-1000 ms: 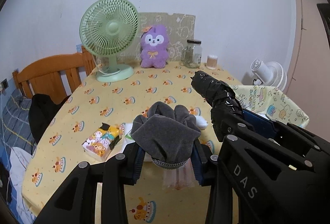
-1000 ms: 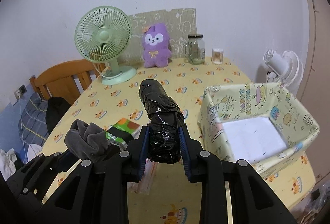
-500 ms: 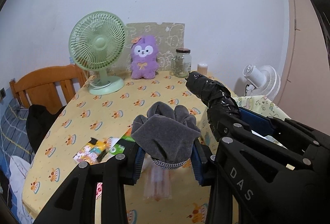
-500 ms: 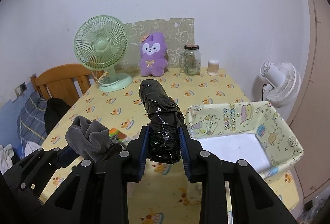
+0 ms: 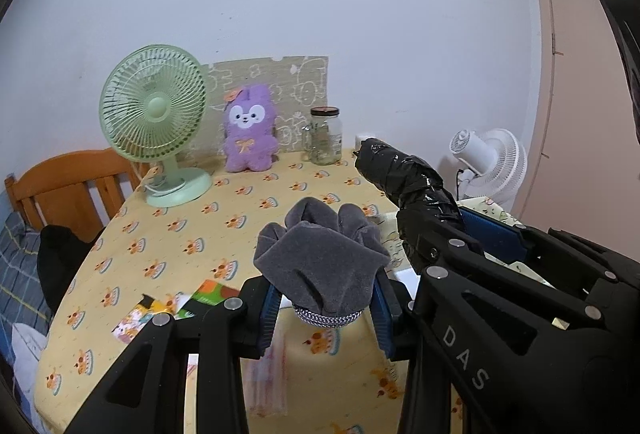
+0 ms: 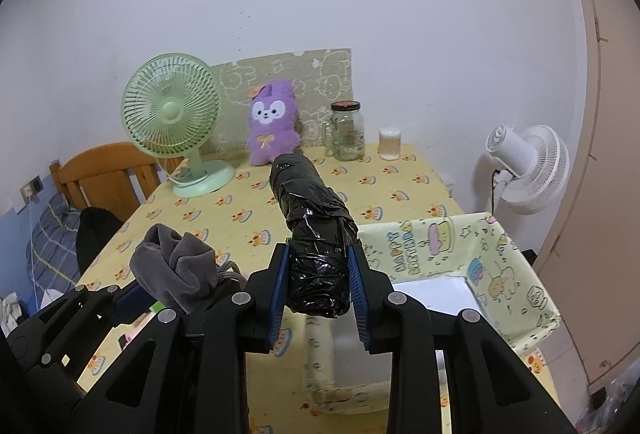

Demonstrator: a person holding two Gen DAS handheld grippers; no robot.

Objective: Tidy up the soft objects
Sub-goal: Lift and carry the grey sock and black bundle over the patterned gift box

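Note:
My left gripper (image 5: pixel 322 308) is shut on a grey velvet pouch (image 5: pixel 320 266), held high above the yellow tablecloth (image 5: pixel 192 234). My right gripper (image 6: pixel 318 292) is shut on a black plastic-wrapped roll (image 6: pixel 314 230), which also shows in the left wrist view (image 5: pixel 408 178) just right of the pouch. The pouch shows in the right wrist view (image 6: pixel 176 266) to the left of the roll. A yellow fabric storage box (image 6: pixel 500 254) with a white floor stands below and right of the right gripper. A purple plush rabbit (image 5: pixel 250 132) sits at the table's back.
A green desk fan (image 5: pixel 156 122), a glass jar (image 5: pixel 325 136) and a small cotton-swab tub (image 6: pixel 390 143) stand along the back. Colourful packets (image 5: pixel 168 310) lie on the cloth at front left. A wooden chair (image 5: pixel 68 186) is left; a white floor fan (image 6: pixel 528 162) right.
Both grippers have risen and pulled back with their loads still held; the table, packets and box now sit lower and farther off in both views.

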